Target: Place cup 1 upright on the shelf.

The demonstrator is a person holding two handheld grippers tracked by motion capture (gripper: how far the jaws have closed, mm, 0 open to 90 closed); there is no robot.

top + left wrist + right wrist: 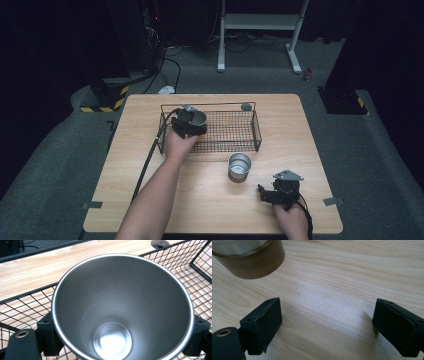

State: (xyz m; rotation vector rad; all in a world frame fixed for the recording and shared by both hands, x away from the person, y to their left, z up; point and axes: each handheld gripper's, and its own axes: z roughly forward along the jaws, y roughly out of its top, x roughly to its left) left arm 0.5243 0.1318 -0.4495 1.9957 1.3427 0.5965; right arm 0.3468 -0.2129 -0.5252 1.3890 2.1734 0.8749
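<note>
Gripping a steel cup (pixel 122 307) over the wire basket's (pixel 257 131) left end, the left gripper (pixel 189 123) pinches it; the right gripper (pixel 267 192) rests, jaws spread, near another cup (pixel 239 166) on the counter (pixel 300 140).

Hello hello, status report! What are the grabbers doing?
Left gripper shut on steel cup, over wire basket. Right gripper open, resting. Second cup on table, nothing blocking.

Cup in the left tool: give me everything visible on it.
The tapered, shiny steel cup has a thin rolled rim, brushed grey inner walls and a small, bright flat bottom; it looks empty. The left tool is shut on it, black pads pressing its outer wall on both sides. It is held over the left end of the black wire basket, mouth tilted towards the tool's camera.
</note>
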